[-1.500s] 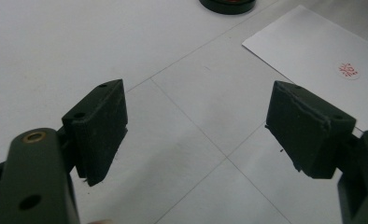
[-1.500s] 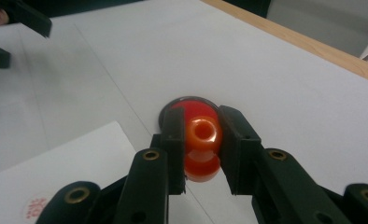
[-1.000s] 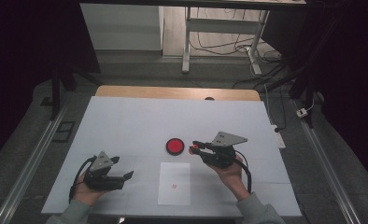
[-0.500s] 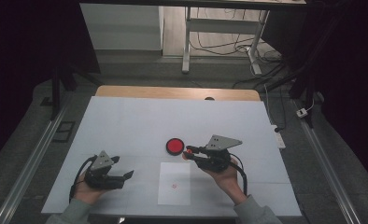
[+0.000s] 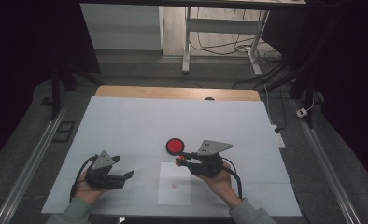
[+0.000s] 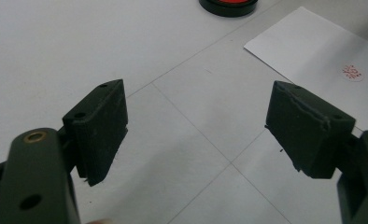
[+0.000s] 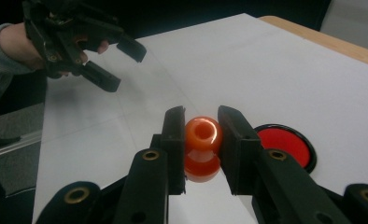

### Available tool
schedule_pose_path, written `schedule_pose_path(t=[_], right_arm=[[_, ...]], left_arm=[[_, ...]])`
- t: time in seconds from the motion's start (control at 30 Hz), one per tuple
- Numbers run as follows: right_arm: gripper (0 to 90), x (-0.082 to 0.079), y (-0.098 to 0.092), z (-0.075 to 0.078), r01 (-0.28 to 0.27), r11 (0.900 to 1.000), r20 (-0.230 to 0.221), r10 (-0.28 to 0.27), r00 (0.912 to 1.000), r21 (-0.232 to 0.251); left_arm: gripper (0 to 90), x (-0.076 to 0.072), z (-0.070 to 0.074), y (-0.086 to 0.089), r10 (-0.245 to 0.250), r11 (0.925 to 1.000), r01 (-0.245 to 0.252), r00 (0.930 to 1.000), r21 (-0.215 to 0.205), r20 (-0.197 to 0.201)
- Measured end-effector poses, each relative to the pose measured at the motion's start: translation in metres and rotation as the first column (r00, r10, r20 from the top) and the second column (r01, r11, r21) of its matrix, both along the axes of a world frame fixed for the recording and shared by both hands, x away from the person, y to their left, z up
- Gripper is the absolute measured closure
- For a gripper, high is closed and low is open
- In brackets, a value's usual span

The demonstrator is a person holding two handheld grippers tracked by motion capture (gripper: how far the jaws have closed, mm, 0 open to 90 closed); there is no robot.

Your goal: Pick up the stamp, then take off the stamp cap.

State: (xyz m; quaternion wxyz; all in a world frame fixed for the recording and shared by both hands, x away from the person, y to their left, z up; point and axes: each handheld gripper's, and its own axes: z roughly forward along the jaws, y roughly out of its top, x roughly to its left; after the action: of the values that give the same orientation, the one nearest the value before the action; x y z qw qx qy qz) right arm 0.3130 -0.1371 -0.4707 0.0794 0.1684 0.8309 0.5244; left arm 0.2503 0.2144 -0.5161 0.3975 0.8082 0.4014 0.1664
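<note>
2 black jaws of the right gripper (image 7: 201, 140) are pinching an orange stamp (image 7: 201, 148) between their pads, 1 pad pressing on each side of its rounded top. The stamp is glossy and knob-shaped: a bulbous head with a small round dimple on top, a narrower neck, and a wider skirt below. In the right gripper view its base is sitting low, just over the white table (image 5: 126, 121), though whether it is touching the surface is hard to say from this angle. Just beside it, to its right in that view, the red ink pad (image 7: 285, 144) is lying open in its round black case. In the high view the right gripper (image 5: 184, 160) is holding the stamp between the ink pad (image 5: 175, 145) and the top edge of the paper sheet (image 5: 175, 189).

1 reddish round mark (image 6: 351, 72) is already showing on the sheet, so at least 1 impression looks done. What is left, judging by the stamp's place beside the ink pad, is either inking it again or setting it down.

Farther out, the left gripper (image 6: 196, 126) is resting with its jaws spread wide and nothing between them, well apart from the sheet's left edge.
</note>
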Motion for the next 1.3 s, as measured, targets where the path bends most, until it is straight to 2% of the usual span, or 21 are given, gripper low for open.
schedule_pose_path(t=[0.67, 1.17, 1.3], right_arm=[[71.5, 0.0, 0.0, 0.0, 0.001, 1.0, 0.002, -0.001, 1.0, 0.003], [71.5, 0.002, -0.001, -0.001, 0.008, 1.0, 0.0, -0.008, 1.0, -0.001], [71.5, 0.002, -0.001, -0.001, 0.012, 1.0, 0.001, -0.012, 0.9999, 0.004]], left_arm=[[20.8, -0.002, 0.002, -0.001, -0.006, 1.0, 0.006, 1.0, 0.002, 0.007], [20.7, 0.0, 0.02, -0.022, -0.065, 0.9978, 0.064, 0.9971, 0.018, 0.04], [20.4, 0.002, 0.023, -0.028, -0.067, 0.9974, 0.066, 0.9969, 0.027, 0.041]])
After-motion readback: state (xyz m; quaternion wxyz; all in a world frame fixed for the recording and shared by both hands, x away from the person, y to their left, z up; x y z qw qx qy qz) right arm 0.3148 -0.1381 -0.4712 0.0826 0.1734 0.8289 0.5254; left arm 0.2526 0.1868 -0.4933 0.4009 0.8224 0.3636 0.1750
